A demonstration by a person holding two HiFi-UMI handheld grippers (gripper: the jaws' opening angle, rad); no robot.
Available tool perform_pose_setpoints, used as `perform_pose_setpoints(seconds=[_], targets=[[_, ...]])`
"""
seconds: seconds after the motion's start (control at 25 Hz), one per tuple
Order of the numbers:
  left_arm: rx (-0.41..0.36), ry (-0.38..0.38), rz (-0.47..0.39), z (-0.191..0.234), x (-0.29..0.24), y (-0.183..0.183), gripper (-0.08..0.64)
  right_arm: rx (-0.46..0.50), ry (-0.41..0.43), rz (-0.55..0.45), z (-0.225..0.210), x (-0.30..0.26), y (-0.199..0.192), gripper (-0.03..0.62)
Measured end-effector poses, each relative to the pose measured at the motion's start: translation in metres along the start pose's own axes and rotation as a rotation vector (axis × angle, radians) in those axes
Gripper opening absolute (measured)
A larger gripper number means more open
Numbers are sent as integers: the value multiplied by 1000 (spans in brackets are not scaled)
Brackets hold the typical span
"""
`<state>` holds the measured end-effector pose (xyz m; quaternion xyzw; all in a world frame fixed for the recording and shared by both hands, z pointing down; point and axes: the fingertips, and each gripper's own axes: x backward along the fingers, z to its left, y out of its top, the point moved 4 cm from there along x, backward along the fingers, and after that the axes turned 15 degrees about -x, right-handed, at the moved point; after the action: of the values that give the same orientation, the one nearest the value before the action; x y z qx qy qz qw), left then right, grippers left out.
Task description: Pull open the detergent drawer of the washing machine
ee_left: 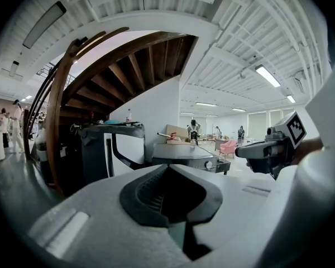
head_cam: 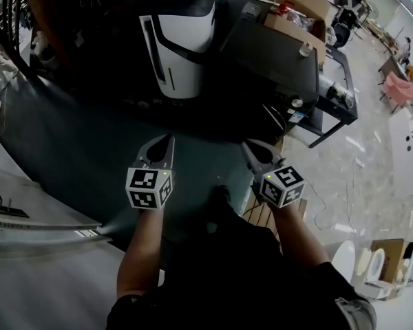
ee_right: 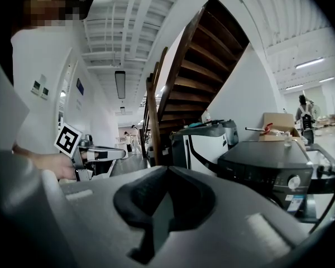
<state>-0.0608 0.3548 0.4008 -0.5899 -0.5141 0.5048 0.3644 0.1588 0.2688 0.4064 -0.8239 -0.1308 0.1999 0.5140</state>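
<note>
Head view puts the left hand-held gripper [head_cam: 169, 140] and right hand-held gripper [head_cam: 248, 146] side by side, well apart from the dark washing machine [head_cam: 275, 60] ahead; left gripper view, jaws clenched empty; right gripper view, the same (machine at right).

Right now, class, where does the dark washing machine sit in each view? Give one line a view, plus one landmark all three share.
Head view: washing machine, upper right of centre.
Left gripper view: washing machine, centre, small in the distance.
Right gripper view: washing machine, right side.
Shared landmark: the white appliance standing beside it.
</note>
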Motion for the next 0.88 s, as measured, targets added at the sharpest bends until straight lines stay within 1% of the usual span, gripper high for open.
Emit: perform_pose_setpoints(seconds=[0.16,0.32,0.52,0.68,0.88], targets=[[-13,-5,7,5,-19,3,11,-17,-23,-15,-21,-18,10,3],[-5,-2,23,14,-50,8,11,-34,-5,2,-42,-37,20,3],[-13,-17,40,19,-98,16,11,-65,3,7,-82,-64,37,3],[-34,-29,61,22,-137,23,11,-88,17,3,-112,-86,54,3],[-56,-31,58,29,-187,42,11,-108,42,3,-149,-111,74,3]])
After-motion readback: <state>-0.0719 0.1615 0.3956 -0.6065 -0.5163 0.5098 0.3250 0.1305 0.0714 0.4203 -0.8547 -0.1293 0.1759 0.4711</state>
